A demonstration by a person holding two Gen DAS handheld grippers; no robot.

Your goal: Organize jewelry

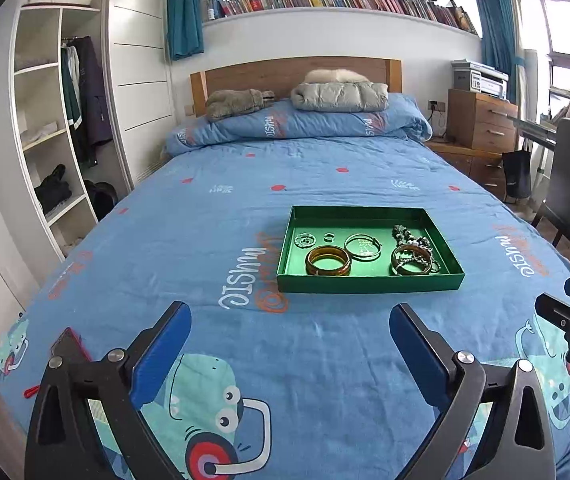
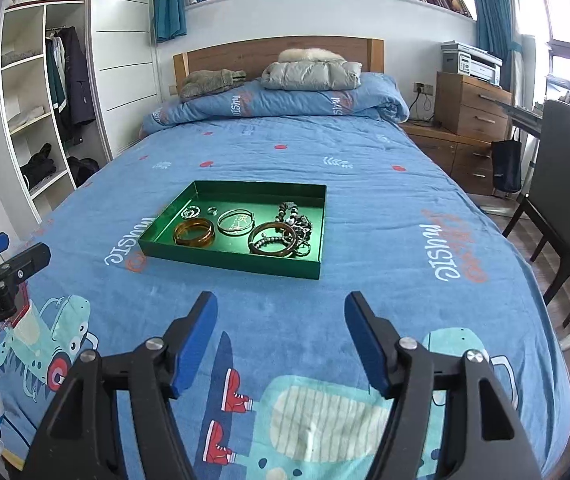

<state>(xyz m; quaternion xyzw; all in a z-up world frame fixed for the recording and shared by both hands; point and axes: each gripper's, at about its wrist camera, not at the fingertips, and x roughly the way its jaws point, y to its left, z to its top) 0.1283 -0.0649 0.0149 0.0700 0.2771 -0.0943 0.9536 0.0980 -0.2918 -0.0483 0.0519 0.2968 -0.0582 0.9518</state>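
Observation:
A green tray [image 1: 369, 282] lies on the blue bed; it also shows in the right wrist view [image 2: 229, 260]. In it lie an amber bangle [image 1: 328, 261], a thin silver bangle [image 1: 363, 245], a small ring [image 1: 329, 236], a small beaded piece [image 1: 305, 240] and a tangle of beaded bracelets with a brown bangle [image 1: 413, 258]. My left gripper [image 1: 291, 320] is open and empty, hovering over the bed short of the tray. My right gripper [image 2: 281, 310] is open and empty, also short of the tray.
A red-edged dark object [image 1: 69, 346] lies on the bed near the left gripper. A folded quilt [image 1: 297, 124] with clothes on it sits at the headboard. A chair [image 2: 565, 208] and wooden drawers [image 2: 471, 104] stand right of the bed. A wardrobe [image 1: 45, 120] stands left.

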